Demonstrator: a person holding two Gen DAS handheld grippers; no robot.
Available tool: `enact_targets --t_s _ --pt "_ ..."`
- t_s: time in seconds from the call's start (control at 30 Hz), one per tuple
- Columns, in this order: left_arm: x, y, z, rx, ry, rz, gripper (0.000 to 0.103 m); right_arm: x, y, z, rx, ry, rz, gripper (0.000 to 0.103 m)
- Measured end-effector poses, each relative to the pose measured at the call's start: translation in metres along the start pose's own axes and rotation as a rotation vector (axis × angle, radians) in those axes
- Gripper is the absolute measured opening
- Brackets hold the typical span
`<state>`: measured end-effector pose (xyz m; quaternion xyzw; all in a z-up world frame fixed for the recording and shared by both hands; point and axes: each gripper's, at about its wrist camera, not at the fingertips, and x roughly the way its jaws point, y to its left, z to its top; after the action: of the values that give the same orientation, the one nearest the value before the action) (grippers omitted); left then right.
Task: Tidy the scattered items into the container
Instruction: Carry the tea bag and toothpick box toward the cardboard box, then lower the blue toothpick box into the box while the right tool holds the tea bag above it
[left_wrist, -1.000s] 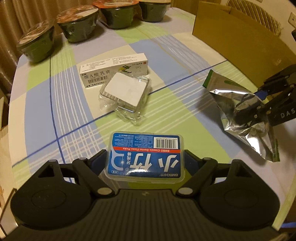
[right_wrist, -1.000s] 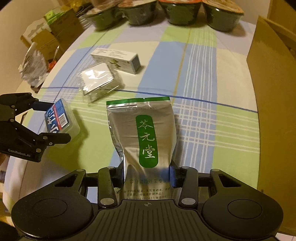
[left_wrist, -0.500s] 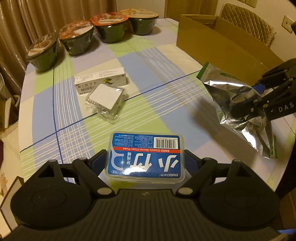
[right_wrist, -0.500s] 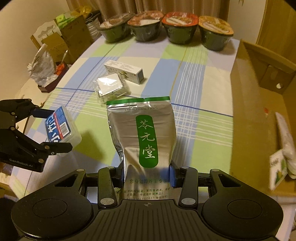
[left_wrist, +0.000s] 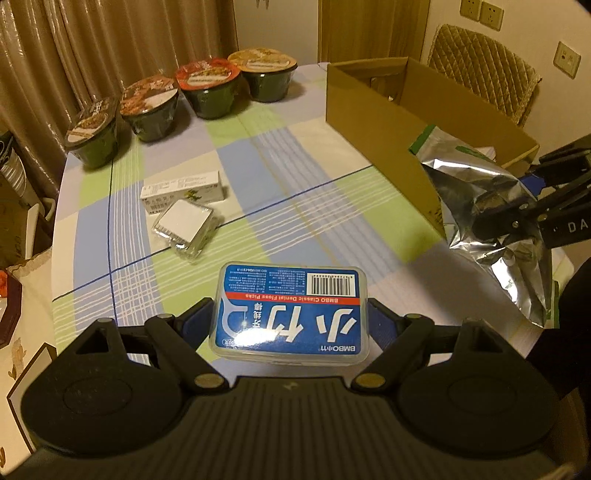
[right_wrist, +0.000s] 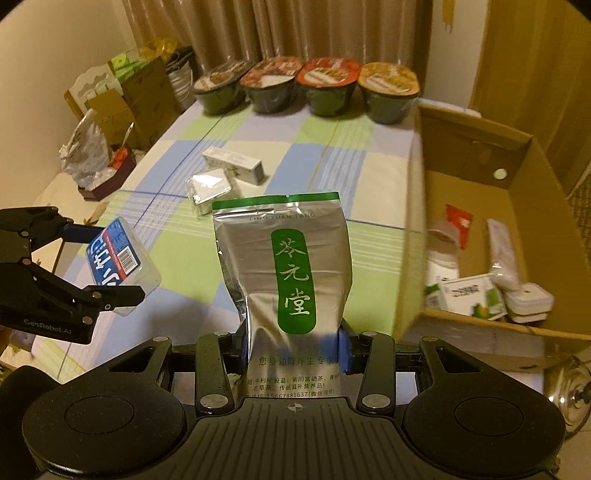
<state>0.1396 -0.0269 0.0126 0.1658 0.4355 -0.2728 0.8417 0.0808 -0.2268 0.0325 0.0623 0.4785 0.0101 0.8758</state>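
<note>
Left gripper (left_wrist: 290, 325) fingers pinching dental floss pick box (left_wrist: 290, 312); right gripper (right_wrist: 293, 343) fingers pinching silver tea pouch (right_wrist: 284, 266), cardboard box (right_wrist: 517, 206) at 2 o'clock.

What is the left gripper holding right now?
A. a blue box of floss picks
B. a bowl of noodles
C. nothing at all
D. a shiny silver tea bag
A: the left gripper is closed around the blue box of floss picks, lifted off the table, while the silver pouch is in the right gripper.
</note>
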Motion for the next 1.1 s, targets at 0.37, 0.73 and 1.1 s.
enact_targets --t_s 0.37,0.73,1.1 --pt "-0.017 -0.053 0.030 -0.004 -0.025 -0.020 0.083 -0.054 -0.040 0.002 0.047 -0.059 -0.029 0.045" --pt "-0.010 -0.112 0.079 0.046 -0.073 -0.089 0.083 -0.093 -0.097 0.023 0.099 -0.103 -0.094 0.045" --pt "0.007 -0.147 0.118 0.086 -0.103 -0.125 0.083 -0.093 -0.150 0.048 0.143 -0.118 -0.144 0.045"
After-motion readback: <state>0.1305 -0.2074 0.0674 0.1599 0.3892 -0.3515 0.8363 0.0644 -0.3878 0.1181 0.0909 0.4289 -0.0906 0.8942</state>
